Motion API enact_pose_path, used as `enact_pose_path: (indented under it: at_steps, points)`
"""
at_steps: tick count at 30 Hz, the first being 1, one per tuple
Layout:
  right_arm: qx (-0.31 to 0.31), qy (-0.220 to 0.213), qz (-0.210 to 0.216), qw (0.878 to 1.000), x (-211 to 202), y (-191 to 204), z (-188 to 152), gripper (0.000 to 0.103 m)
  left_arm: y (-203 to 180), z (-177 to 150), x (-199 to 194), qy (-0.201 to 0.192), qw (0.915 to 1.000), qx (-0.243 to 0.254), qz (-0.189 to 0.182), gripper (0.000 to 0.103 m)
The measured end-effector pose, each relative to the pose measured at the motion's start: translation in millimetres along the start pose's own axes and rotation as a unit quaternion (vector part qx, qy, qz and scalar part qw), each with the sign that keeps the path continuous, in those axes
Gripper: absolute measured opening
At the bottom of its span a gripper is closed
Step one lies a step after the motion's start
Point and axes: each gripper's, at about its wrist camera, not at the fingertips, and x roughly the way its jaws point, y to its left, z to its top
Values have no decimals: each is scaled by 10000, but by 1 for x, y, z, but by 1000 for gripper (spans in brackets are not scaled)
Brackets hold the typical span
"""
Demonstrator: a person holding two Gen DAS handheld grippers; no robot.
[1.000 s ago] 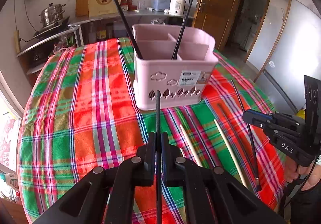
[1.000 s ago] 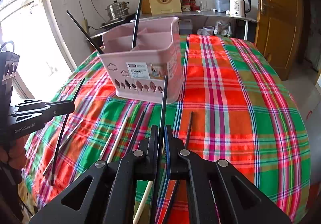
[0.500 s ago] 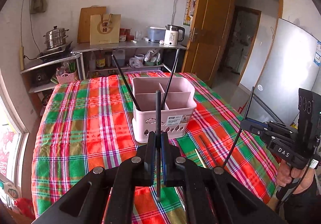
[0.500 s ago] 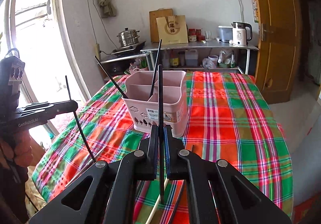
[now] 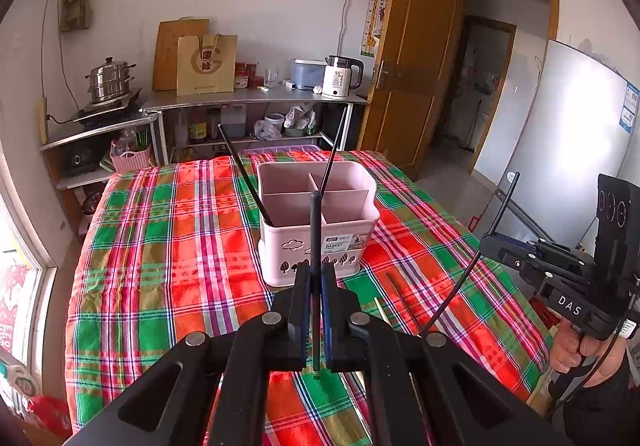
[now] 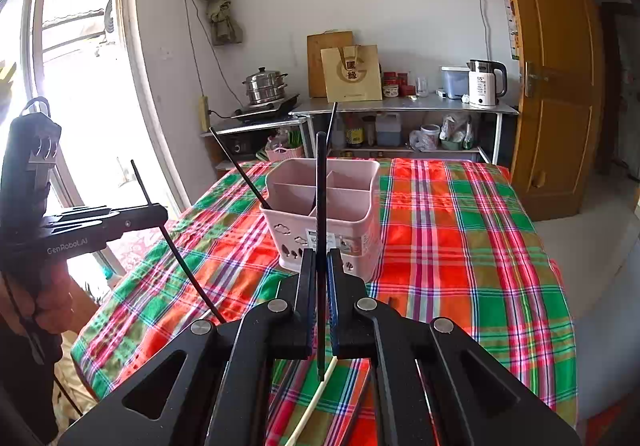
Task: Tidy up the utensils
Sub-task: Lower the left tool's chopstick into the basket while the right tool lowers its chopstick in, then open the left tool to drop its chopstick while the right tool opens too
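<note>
Left wrist view: left gripper (image 5: 316, 300) is clenched on a black chopstick (image 5: 315, 246) that stands upright between its fingers (image 5: 302, 310), above the plaid cloth (image 5: 168, 246). Pink basket (image 5: 318, 222) sits mid-table, just beyond the fingertips, with two black sticks (image 5: 244, 176) leaning in its compartments, one out to the left and one toward the far right. Loose chopsticks (image 5: 402, 302) lie on the cloth near right of the basket, one pale, one dark. Right gripper (image 5: 490, 244) is at the right edge, gripping its own black stick (image 5: 496, 224), tilted, tip up.

Right wrist view: right gripper (image 6: 318, 300) is closed tight on a black chopstick (image 6: 320, 206) held upright in front of the basket (image 6: 324, 214). Basket sits on the cloth (image 6: 460, 246), well apart from the near edge. A pale chopstick (image 6: 316, 402) lies on the cloth below the fingers. Left gripper (image 6: 158, 212) is at the left, over the table's left edge, clamping a tilted black stick (image 6: 176, 246). Kettle (image 6: 486, 84) and pot (image 6: 266, 86) stand on the far shelf.
</note>
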Motion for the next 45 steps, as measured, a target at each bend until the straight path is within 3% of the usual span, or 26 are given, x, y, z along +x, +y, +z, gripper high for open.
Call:
enact_pose_path:
  at_steps: [9, 26, 37, 45]
  points:
    - [-87, -141, 97, 9998, 6, 7, 22, 5, 9, 29, 6, -10, 9998, -170, -104, 4]
    - [19, -798, 276, 9964, 34, 11, 107, 5, 29, 146, 4, -744, 9967, -329, -46, 4]
    - [106, -882, 257, 9957, 73, 6, 124, 5, 46, 153, 56, -544, 9980, -333, 45, 4]
    - [177, -587, 211, 9979, 104, -1, 105, 5, 58, 140, 90, -305, 9988, -393, 15, 4]
